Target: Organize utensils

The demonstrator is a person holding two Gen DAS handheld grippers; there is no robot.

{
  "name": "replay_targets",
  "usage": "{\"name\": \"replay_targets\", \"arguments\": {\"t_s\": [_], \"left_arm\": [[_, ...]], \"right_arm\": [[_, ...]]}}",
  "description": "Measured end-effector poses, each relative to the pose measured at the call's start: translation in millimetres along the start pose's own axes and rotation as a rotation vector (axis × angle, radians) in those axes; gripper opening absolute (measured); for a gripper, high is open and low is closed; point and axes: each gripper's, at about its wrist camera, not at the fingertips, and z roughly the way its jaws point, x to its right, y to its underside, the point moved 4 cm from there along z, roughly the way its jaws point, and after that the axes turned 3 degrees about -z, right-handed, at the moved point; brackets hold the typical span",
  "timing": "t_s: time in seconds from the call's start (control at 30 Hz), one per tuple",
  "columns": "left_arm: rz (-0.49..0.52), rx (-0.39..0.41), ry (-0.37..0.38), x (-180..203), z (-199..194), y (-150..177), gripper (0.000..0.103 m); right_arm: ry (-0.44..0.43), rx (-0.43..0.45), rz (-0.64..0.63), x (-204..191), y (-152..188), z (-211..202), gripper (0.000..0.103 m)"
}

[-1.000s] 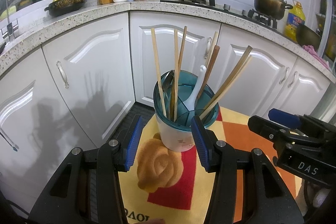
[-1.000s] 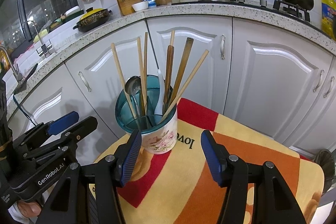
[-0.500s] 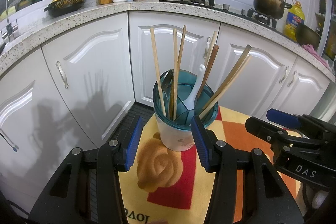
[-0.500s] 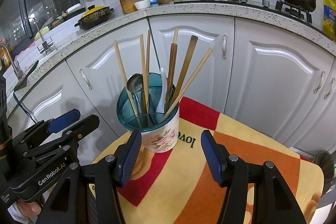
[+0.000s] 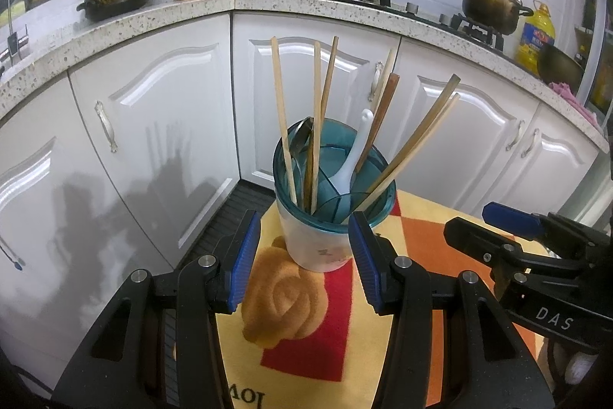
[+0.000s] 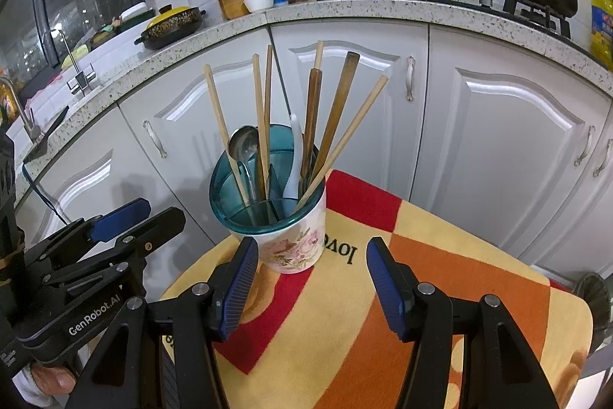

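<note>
Two claws hang over the desk, and almost nothing separates this moment from the frames a second and half a second back. The left claw (image 5: 304, 257) is spread, its blue pads standing either side of the utensil holder (image 5: 332, 202) without touching it and with nothing between them. The right claw (image 6: 308, 288) is spread just as wide as before, empty, poised above the patterned cloth (image 6: 440, 278) with the holder just beyond its left pad. Neither claw has shifted or turned; only a slight wobble of framing shows between the views.

The holder, a white floral cup with a teal divided insert, stands upright where it stood earlier, on the corner of the cloth nearest the white cabinet doors (image 6: 498, 125). Its contents lean as before: pale chopsticks (image 6: 260, 117) and a metal spoon (image 6: 242, 146) to one side, a white spoon (image 6: 294, 156) in the middle, darker wooden handles (image 6: 339, 114) fanning out on the other.
</note>
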Motion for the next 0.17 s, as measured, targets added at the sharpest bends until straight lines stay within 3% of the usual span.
{"name": "replay_targets", "arguments": {"t_s": [0.17], "left_arm": [[0.002, 0.007, 0.004, -1.1, 1.6, -1.3, 0.047]], "right_arm": [[0.001, -0.007, 0.011, 6.0, 3.8, 2.1, 0.057]]}}
